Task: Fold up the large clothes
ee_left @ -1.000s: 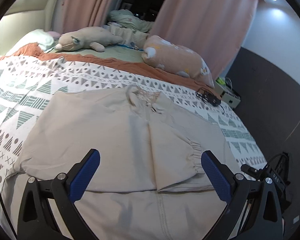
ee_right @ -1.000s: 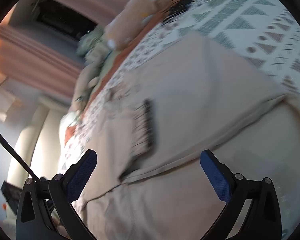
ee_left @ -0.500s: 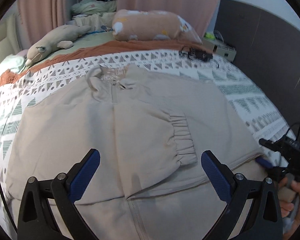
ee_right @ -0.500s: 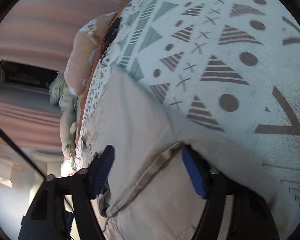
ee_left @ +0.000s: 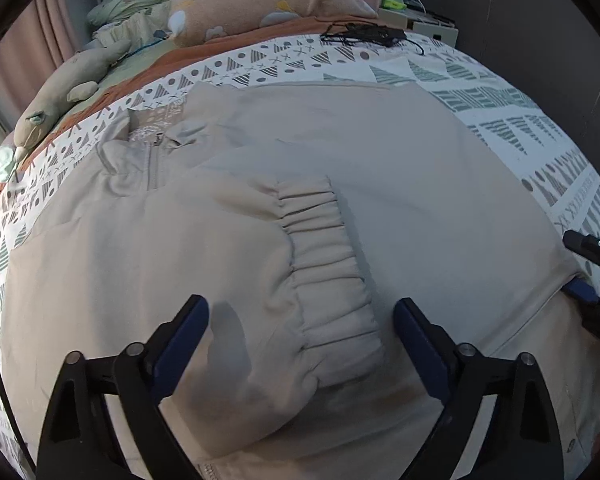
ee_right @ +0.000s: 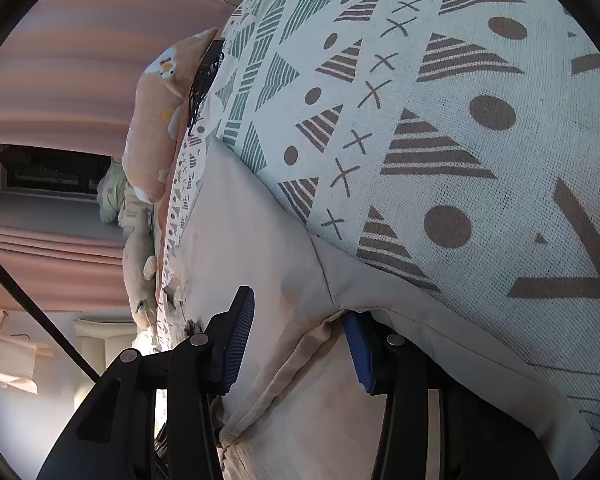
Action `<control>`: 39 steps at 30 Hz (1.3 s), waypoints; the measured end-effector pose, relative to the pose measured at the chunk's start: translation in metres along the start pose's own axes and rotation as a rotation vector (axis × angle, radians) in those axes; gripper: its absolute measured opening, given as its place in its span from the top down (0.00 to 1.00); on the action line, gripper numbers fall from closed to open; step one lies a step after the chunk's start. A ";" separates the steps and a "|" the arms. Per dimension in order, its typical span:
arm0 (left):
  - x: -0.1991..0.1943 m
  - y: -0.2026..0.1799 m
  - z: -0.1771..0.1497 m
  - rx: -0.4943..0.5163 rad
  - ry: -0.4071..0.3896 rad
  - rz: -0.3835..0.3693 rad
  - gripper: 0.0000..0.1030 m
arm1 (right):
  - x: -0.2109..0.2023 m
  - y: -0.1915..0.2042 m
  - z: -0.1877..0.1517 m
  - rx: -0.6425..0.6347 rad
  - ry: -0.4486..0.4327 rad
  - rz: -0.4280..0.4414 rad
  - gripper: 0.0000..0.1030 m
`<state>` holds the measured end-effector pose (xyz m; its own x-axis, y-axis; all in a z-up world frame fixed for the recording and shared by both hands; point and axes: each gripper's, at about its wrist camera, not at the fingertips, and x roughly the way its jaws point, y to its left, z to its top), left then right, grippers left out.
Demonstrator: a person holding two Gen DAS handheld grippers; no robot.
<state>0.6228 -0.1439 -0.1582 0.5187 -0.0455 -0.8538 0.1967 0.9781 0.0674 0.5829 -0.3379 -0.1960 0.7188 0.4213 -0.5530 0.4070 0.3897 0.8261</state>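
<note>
A beige zip jacket (ee_left: 420, 184) lies spread on the bed, one sleeve folded across its front. The sleeve's elastic cuff (ee_left: 328, 272) sits between the blue pads of my left gripper (ee_left: 300, 320), just above it; the jaws are closing and neither pad presses the cloth. At the jacket's side edge (ee_right: 300, 344) my right gripper (ee_right: 298, 312) straddles the fold, one pad above and one tucked under. Its jaws are closing with cloth between them and a gap still showing. In the left wrist view the right gripper's pad (ee_left: 580, 290) shows at the far right.
A white bedspread (ee_right: 440, 100) with triangles, dots and crosses covers the bed. A peach pillow (ee_left: 268, 4), a grey plush animal (ee_left: 64, 88) and a black cable bundle (ee_left: 364, 34) lie at the head end. Pink curtains (ee_right: 80, 40) hang behind.
The left gripper came down and in over the sleeve cuff, and its jaws narrowed. The right gripper rolled, dropped to the jacket's side edge and narrowed its jaws around the fold.
</note>
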 end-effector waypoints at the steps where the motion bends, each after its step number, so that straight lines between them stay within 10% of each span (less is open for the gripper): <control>1: 0.004 0.000 0.000 0.010 0.013 0.018 0.21 | -0.004 -0.003 0.000 0.003 0.000 0.002 0.59; 19: -0.043 0.135 -0.036 -0.151 0.010 0.291 0.21 | -0.010 -0.006 -0.003 0.002 0.001 -0.002 0.59; 39: 0.001 0.202 -0.066 -0.270 0.107 0.289 0.19 | -0.006 -0.006 0.003 0.015 0.013 -0.004 0.59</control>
<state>0.6084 0.0673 -0.1799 0.4281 0.2468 -0.8694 -0.1776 0.9662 0.1868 0.5771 -0.3451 -0.1974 0.7099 0.4305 -0.5574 0.4183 0.3790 0.8254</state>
